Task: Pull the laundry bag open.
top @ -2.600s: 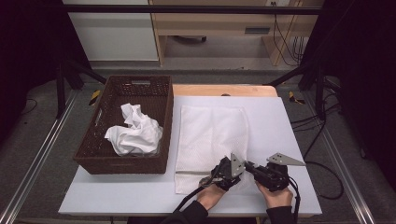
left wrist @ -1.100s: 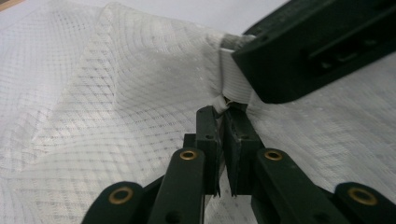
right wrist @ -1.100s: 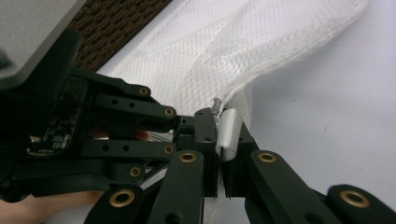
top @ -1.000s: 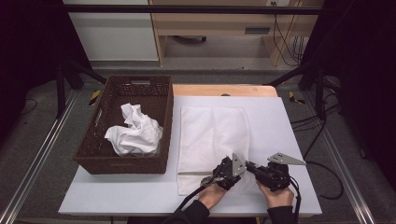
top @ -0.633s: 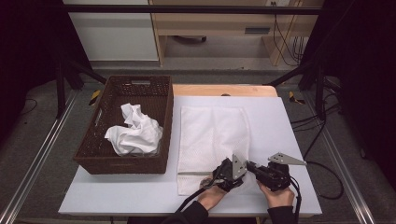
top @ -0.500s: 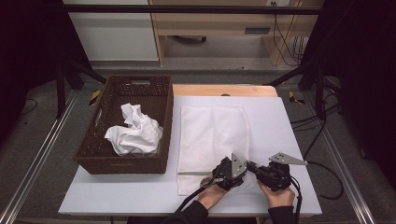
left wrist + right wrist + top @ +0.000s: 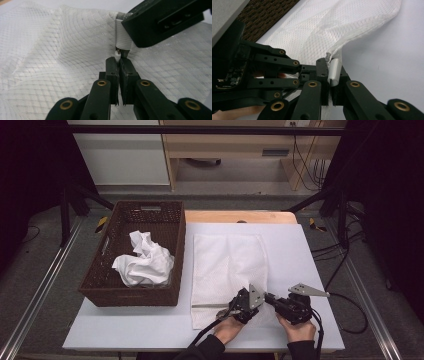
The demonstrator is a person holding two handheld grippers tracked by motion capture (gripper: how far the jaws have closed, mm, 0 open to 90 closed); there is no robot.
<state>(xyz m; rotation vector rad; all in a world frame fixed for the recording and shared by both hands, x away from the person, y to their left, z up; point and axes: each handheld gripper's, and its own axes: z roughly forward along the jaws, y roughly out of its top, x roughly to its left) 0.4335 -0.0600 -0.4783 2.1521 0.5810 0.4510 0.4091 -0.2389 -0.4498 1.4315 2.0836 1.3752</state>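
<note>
A white waffle-weave towel [image 7: 227,265] lies flat on the white table [image 7: 310,250]. Both grippers meet at its near edge. My left gripper [image 7: 257,301] has just been closing, and in the left gripper view its jaws [image 7: 119,60] are shut with a pinch of the towel's hem [image 7: 62,50] between the tips. My right gripper [image 7: 270,300] is shut on the same edge. In the right gripper view [image 7: 329,62] the towel [image 7: 342,22] rises from its jaws in a lifted fold. The two grippers' tips almost touch.
A dark wicker basket [image 7: 132,215] stands left of the towel and holds a crumpled white cloth [image 7: 142,265]. The basket's wall [image 7: 269,15] lies close behind the left gripper's body [image 7: 262,70]. Bare table surface runs along the right side.
</note>
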